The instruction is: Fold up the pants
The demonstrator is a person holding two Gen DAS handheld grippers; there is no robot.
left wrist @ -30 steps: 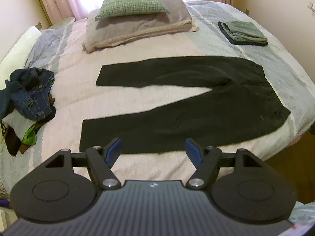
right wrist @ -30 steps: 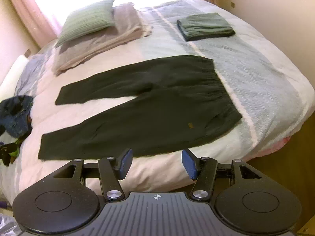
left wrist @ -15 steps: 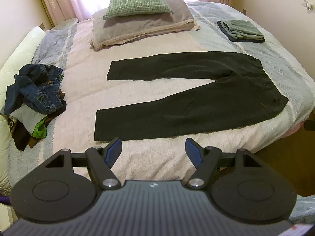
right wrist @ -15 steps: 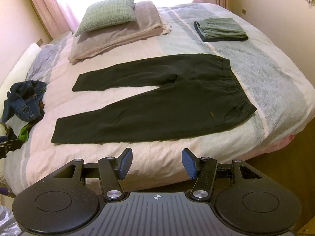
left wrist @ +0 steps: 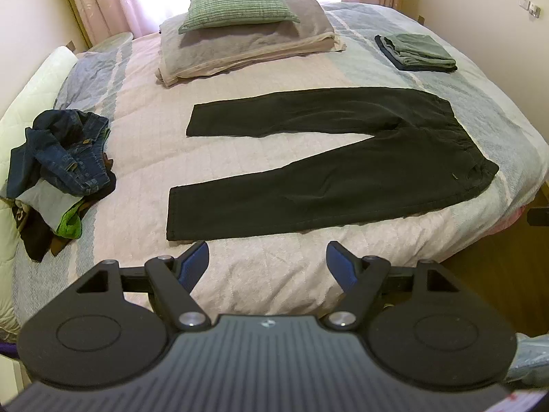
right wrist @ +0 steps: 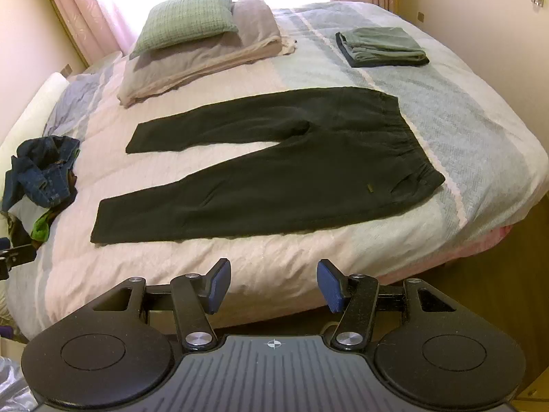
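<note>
Black pants (left wrist: 343, 178) (right wrist: 274, 185) lie flat on the bed (left wrist: 267, 267), legs spread apart toward the left, waistband at the right. My left gripper (left wrist: 267, 260) hovers over the bed's near edge, short of the nearer leg's cuff; its jaws are opening with nothing between them. My right gripper (right wrist: 271, 281) hangs open and empty at the bed's near edge, below the middle of the nearer leg. Neither gripper touches the pants.
A heap of jeans and other clothes (left wrist: 61, 175) (right wrist: 41, 178) sits at the bed's left side. Pillows (left wrist: 240, 31) (right wrist: 199, 48) are stacked at the head. Folded green garments (left wrist: 417, 51) (right wrist: 381, 46) lie at the far right. Wooden floor (right wrist: 497, 292) shows past the bed's right corner.
Both grippers have pulled back from the pants toward the bed's near edge, so more bedspread shows in front of them. The left jaws stand slightly wider. The pants have not moved.
</note>
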